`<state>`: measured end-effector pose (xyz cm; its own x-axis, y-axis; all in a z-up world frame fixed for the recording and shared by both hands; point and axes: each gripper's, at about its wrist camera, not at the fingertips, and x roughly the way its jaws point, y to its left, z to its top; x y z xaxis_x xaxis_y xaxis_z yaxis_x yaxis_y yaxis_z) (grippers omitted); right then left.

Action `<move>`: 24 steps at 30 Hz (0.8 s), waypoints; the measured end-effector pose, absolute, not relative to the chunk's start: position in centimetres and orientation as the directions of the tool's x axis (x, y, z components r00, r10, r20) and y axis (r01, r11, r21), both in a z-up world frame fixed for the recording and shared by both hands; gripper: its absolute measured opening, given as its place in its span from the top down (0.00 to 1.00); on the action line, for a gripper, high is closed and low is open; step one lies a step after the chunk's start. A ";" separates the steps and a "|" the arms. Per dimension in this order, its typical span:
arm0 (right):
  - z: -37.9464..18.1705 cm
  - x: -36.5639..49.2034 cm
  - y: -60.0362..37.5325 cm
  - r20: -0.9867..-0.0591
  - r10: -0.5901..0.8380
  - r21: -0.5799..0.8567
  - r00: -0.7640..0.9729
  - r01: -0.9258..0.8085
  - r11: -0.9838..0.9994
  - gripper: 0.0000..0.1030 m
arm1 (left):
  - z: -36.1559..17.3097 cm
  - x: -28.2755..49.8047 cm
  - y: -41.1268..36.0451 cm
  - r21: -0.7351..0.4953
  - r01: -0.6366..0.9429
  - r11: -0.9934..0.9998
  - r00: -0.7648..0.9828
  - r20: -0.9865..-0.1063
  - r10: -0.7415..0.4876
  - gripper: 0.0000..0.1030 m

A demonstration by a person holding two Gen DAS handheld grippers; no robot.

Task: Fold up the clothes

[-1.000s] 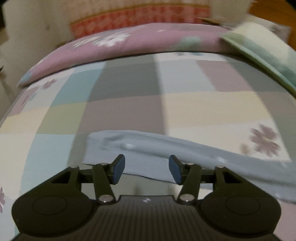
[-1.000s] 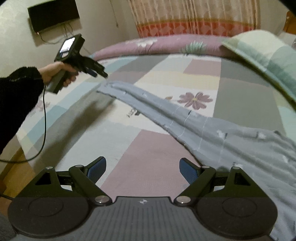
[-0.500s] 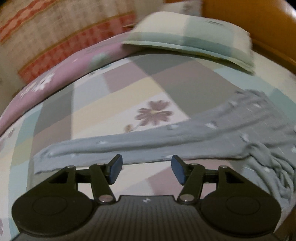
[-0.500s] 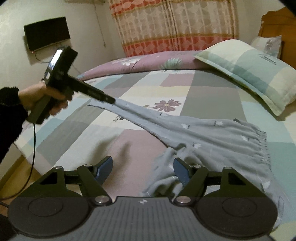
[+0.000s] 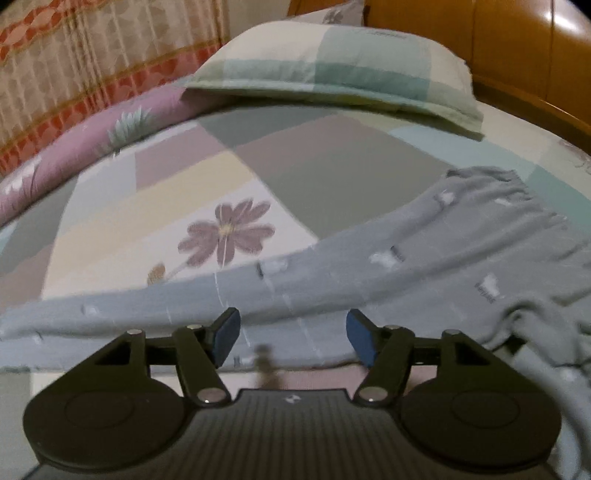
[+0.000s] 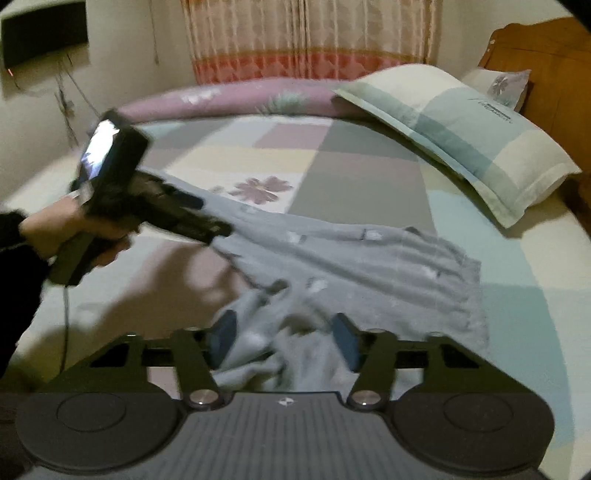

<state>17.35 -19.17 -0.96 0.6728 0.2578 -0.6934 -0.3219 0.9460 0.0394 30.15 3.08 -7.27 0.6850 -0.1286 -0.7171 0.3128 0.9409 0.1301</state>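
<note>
Grey patterned trousers point(image 5: 406, 240) lie across the patchwork bedspread point(image 5: 332, 166), with the elastic waistband toward the pillow. One leg runs flat to the left under my left gripper point(image 5: 293, 341), which hovers open just above it with nothing between its pads. From the right wrist view the trousers point(image 6: 369, 258) spread out ahead, and the other leg is bunched up. My right gripper point(image 6: 283, 339) is open, with that crumpled cloth lying between its blue pads point(image 6: 221, 339). The left gripper point(image 6: 218, 230), held by a hand point(image 6: 74, 232), points at the straight leg.
A checked pillow point(image 6: 461, 125) rests at the right by the wooden headboard point(image 6: 546, 62). A rolled purple quilt point(image 6: 240, 98) lines the far edge below the curtain. A cable point(image 6: 66, 332) hangs from the left gripper. A dark screen point(image 6: 44, 33) is on the left wall.
The left gripper has swung from the leg's end along the leg toward the waist. The right gripper has moved over the bunched leg, and its fingers have narrowed slightly.
</note>
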 end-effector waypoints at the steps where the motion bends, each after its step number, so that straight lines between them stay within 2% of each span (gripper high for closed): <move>1: -1.1 18.7 -18.9 -0.700 0.246 0.026 0.671 -0.320 0.947 0.74 | -7.8 30.2 3.5 0.119 0.310 0.943 0.680 -0.721 -0.132 0.37; 2: -1.5 20.1 -18.6 -0.706 0.240 0.014 0.666 -0.326 0.945 0.79 | -8.1 30.1 4.1 0.109 0.311 0.944 0.677 -0.722 -0.140 0.36; 6: -3.0 25.8 -16.7 -0.732 0.225 -0.027 0.643 -0.357 0.934 0.79 | -8.7 29.6 5.9 0.074 0.322 0.944 0.660 -0.732 -0.168 0.30; 8: -3.8 28.0 -15.5 -0.736 0.249 -0.016 0.629 -0.384 0.923 0.79 | -7.9 29.2 6.4 0.093 0.335 0.937 0.655 -0.738 -0.162 0.30; 10: -4.5 30.2 -14.2 -0.739 0.275 -0.004 0.615 -0.412 0.911 0.79 | -7.1 28.8 7.3 0.094 0.336 0.937 0.681 -0.711 -0.173 0.26; 16: -6.8 33.8 -10.5 -0.764 0.362 0.066 0.534 -0.494 0.867 0.74 | -6.0 29.4 10.5 0.042 0.258 0.965 0.713 -0.682 -0.161 0.25; 18: -7.3 34.3 -9.2 -0.763 0.381 0.068 0.522 -0.522 0.850 0.60 | -6.1 29.6 11.1 0.037 0.240 0.970 0.715 -0.683 -0.151 0.25; 19: -7.4 34.1 -8.6 -0.758 0.372 0.042 0.536 -0.529 0.848 0.58 | -6.1 29.7 11.3 0.031 0.238 0.971 0.714 -0.683 -0.153 0.25; 23: -8.1 34.2 -7.1 -0.769 0.357 -0.006 0.530 -0.565 0.825 0.58 | -6.1 29.7 11.6 -0.007 0.253 0.968 0.708 -0.680 -0.189 0.25; 24: -8.1 33.9 -7.1 -0.775 0.363 0.001 0.517 -0.575 0.818 0.62 | -6.0 29.7 11.6 -0.011 0.257 0.966 0.708 -0.678 -0.196 0.25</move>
<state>33.87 -7.05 -8.06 0.5167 0.3635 -0.7752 -0.5745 0.8185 0.0009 29.68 11.57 -6.04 0.7081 -0.1960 -0.6784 0.2572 0.9663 -0.0107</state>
